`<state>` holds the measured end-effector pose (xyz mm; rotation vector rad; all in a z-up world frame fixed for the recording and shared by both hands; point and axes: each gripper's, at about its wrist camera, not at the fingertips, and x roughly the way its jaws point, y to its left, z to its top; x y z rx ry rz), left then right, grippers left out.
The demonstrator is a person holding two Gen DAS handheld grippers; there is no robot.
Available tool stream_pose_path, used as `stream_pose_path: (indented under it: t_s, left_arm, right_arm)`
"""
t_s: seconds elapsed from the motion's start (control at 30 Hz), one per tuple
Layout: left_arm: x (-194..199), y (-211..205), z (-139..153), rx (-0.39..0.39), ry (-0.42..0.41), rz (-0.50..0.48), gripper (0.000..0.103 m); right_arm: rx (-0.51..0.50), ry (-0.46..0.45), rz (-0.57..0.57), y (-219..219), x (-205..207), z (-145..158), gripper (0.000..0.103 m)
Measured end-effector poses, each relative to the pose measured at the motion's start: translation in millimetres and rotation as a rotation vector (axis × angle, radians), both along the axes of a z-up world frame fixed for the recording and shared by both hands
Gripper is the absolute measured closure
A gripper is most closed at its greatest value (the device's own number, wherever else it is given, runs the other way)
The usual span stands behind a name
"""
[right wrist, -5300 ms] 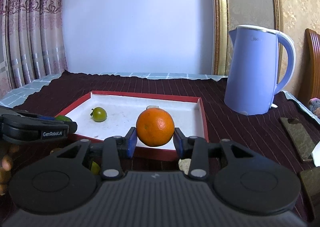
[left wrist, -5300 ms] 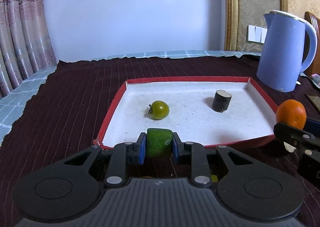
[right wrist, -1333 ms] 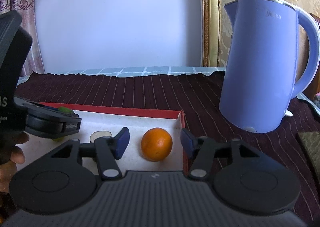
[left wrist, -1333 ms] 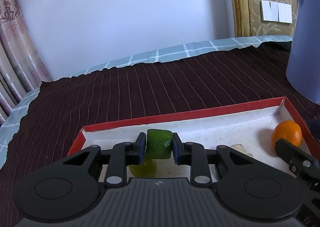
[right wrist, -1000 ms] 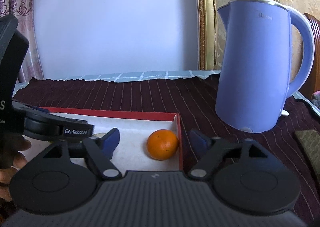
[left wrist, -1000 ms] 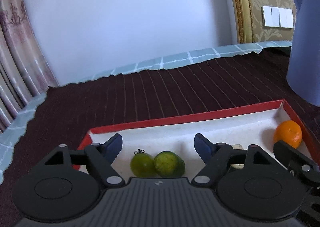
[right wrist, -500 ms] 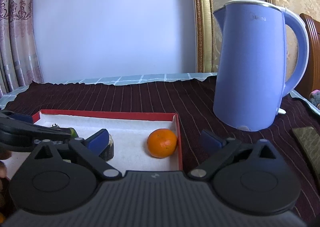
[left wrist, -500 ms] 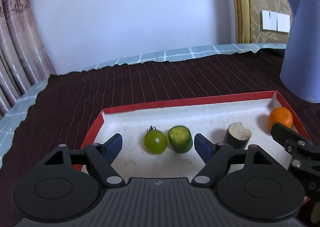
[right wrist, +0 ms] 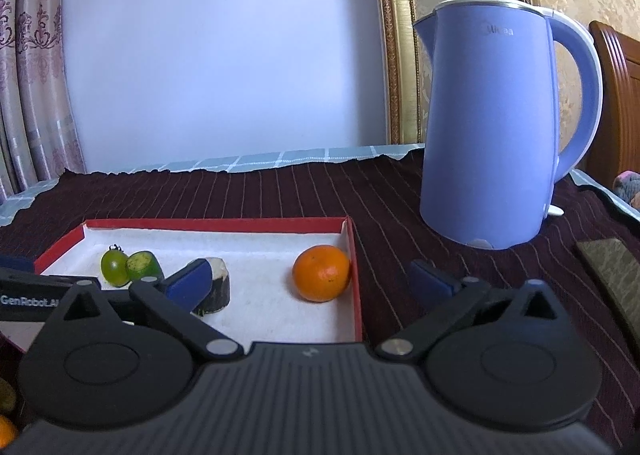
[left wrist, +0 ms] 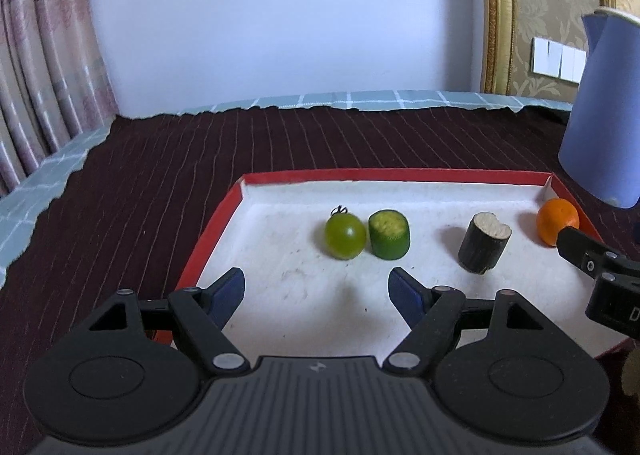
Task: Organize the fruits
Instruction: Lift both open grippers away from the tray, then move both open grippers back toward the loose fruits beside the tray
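A white tray with a red rim (left wrist: 208,239) lies on the dark striped cloth. Inside it, left to right, are a green tomato (left wrist: 345,235), a cut green chunk (left wrist: 389,233), a dark stub with a pale top (left wrist: 483,241) and an orange (left wrist: 557,221). My left gripper (left wrist: 317,287) hangs open over the tray's near part, short of the green pieces, with nothing between its fingers. My right gripper (right wrist: 310,279) is opening wide over the tray's right end. The orange (right wrist: 320,273) rests on the tray floor ahead of its gap, untouched by either pad.
A blue kettle (right wrist: 492,127) stands on the cloth just right of the tray. A dark flat object (right wrist: 612,267) lies at the far right. Bits of fruit (right wrist: 6,429) show at the bottom left of the right wrist view. Curtains hang at the left.
The left gripper let go of the green chunk beside the tomato and drew back. The right gripper left the orange in the tray's right corner and spread its jaws wider.
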<state>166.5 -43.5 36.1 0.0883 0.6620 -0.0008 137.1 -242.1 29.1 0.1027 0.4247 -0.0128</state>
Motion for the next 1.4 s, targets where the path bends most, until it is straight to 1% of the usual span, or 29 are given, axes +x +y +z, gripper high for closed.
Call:
stream_pose_path:
  t_s: [0.2, 0.33, 0.43, 0.53, 0.63, 0.77, 0.83, 0.93, 1.13, 1.3, 1.4]
  left_arm:
    - [-16, 13, -1, -0.042, -0.005, 0.012, 0.024]
    - [-32, 24, -2, -0.067, -0.029, 0.022, 0.024]
    - [-43, 33, -4, -0.083, -0.04, 0.036, 0.024]
    - [-55, 44, -4, -0.118, -0.049, 0.035, 0.023]
    - [-66, 53, -4, -0.139, -0.067, 0.048, 0.02]
    - [-80, 61, -7, -0.139, -0.089, 0.062, 0.019]
    - [-86, 65, -10, -0.151, -0.092, 0.062, 0.019]
    - [-92, 71, -13, -0.166, -0.099, 0.065, 0.019]
    - [-102, 84, -16, -0.161, -0.114, 0.098, 0.019]
    - [-110, 91, -19, -0.158, -0.119, 0.099, 0.019]
    - [-115, 93, -19, -0.161, -0.119, 0.077, 0.019]
  right_arm:
    - [0.018, -0.006, -0.016, -3, -14, -6, 0.0]
    - [0.034, -0.008, -0.025, -3, -20, -8, 0.0]
    - [0.017, -0.006, -0.028, 0, -23, -8, 0.0]
    - [0.0, -0.009, -0.032, 3, -26, -8, 0.0]
    - [-0.005, -0.004, -0.035, 5, -28, -8, 0.0]
    - [-0.016, -0.005, -0.038, 9, -32, -9, 0.0]
    - [-0.032, -0.006, -0.043, 12, -34, -9, 0.0]
    - [-0.071, 0.001, -0.061, 18, -37, -8, 0.0]
    - [-0.153, 0.023, -0.111, 32, -40, -8, 0.0]
    - [-0.16, 0.034, -0.15, 32, -44, -7, 0.0]
    - [-0.17, 0.043, -0.173, 33, -45, -8, 0.0]
